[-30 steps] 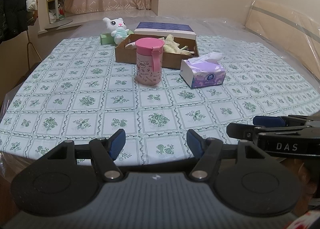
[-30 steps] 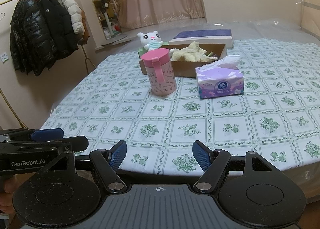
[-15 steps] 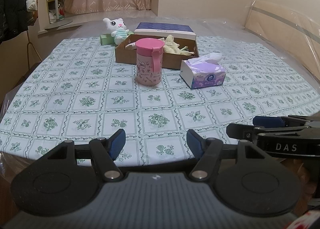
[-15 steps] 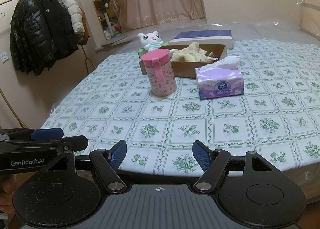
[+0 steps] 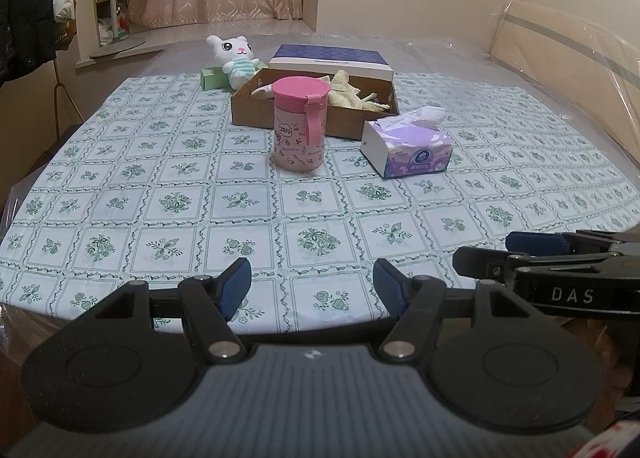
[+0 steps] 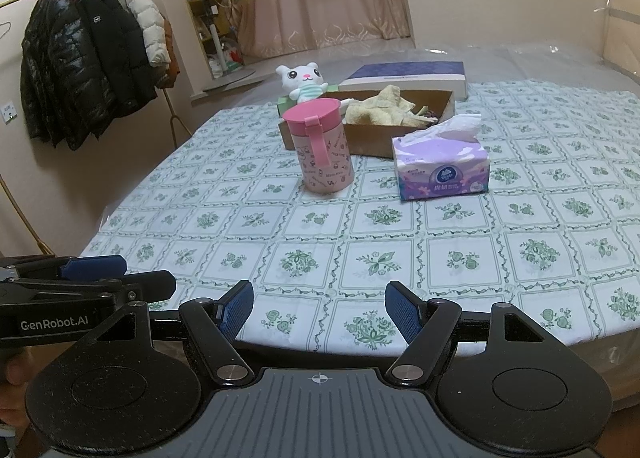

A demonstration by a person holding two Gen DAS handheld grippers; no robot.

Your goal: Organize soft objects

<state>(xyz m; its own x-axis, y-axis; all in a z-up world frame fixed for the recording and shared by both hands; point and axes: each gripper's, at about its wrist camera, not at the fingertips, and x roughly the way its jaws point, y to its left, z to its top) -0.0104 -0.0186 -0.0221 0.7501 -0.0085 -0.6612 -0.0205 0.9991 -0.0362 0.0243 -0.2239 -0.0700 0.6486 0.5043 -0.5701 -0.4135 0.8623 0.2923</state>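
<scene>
A white plush cat [image 5: 235, 56] [image 6: 301, 80] sits at the far side of the table behind a brown cardboard box [image 5: 256, 109] [image 6: 368, 141]. Crumpled yellow cloths [image 5: 348, 91] [image 6: 384, 109] lie in the box. A purple tissue pack [image 5: 408, 147] [image 6: 442, 169] lies in front of the box, to the right. My left gripper [image 5: 312, 284] and right gripper [image 6: 318, 302] are both open and empty, held side by side at the near table edge, far from all objects.
A pink lidded cup [image 5: 302, 123] [image 6: 320, 145] stands in front of the box. A blue-and-white flat box [image 5: 330, 59] [image 6: 408, 75] and a small green box [image 5: 212, 77] lie behind. The floral tablecloth [image 5: 180, 201] covers the table. Coats [image 6: 88, 57] hang at left.
</scene>
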